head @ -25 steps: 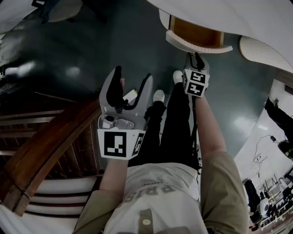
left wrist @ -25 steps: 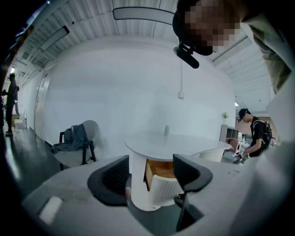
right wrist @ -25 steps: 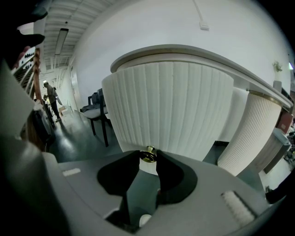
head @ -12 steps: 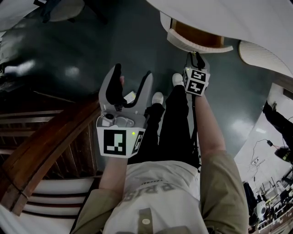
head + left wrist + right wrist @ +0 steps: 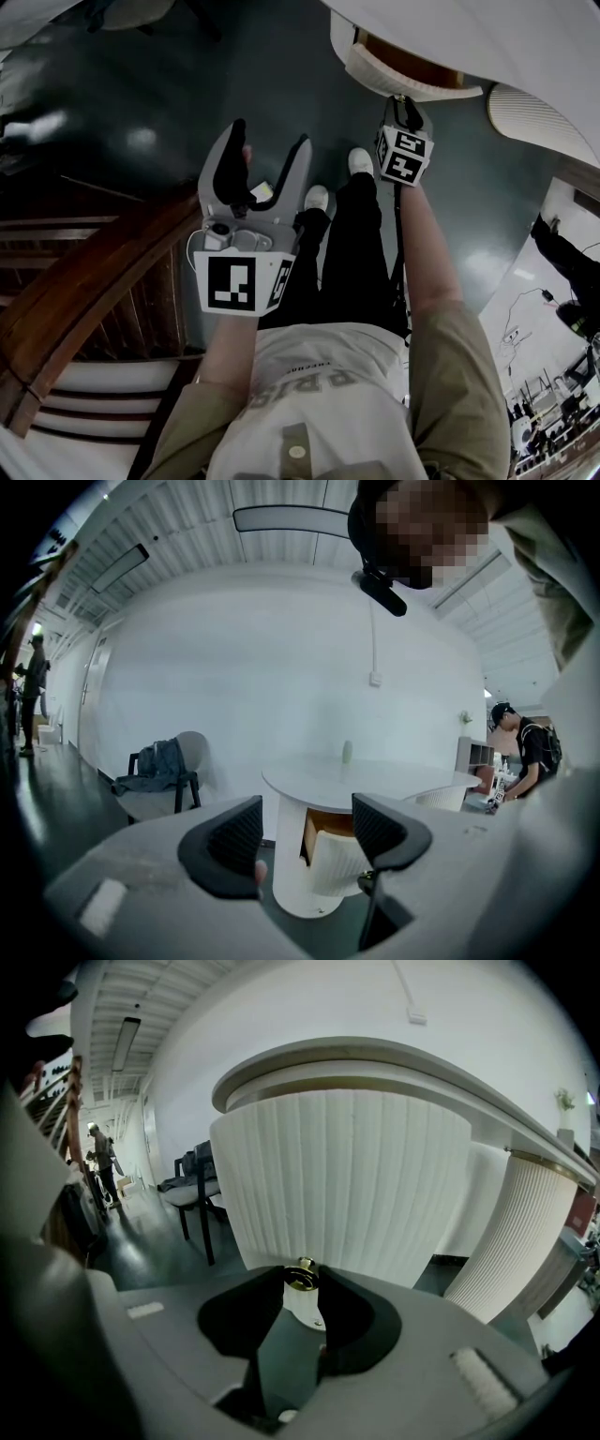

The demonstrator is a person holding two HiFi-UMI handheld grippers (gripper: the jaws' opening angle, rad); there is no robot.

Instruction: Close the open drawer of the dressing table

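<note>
The dressing table (image 5: 487,37) is white with a round top. Its curved, fluted drawer (image 5: 412,77) stands partly out, and a strip of its wooden inside shows. My right gripper (image 5: 403,111) reaches up to the drawer front. In the right gripper view the drawer front (image 5: 347,1185) fills the frame, and the right gripper (image 5: 301,1285) is shut on its small brass knob (image 5: 301,1274). My left gripper (image 5: 267,169) hangs open and empty over the floor, well short of the table. The left gripper view shows the open drawer (image 5: 342,864) between that gripper's (image 5: 305,841) fingers, far off.
A dark wooden stair railing (image 5: 84,291) runs along the left. The person's legs and white shoes (image 5: 361,161) stand below the drawer. A chair draped with clothing (image 5: 164,766) stands left of the table. Right of the drawer rises a second fluted pedestal (image 5: 525,1241). A bystander (image 5: 525,752) is at far right.
The right gripper has moved toward the table with the knob, and the drawer has slid further in, so less wood shows. The left gripper has stayed put.
</note>
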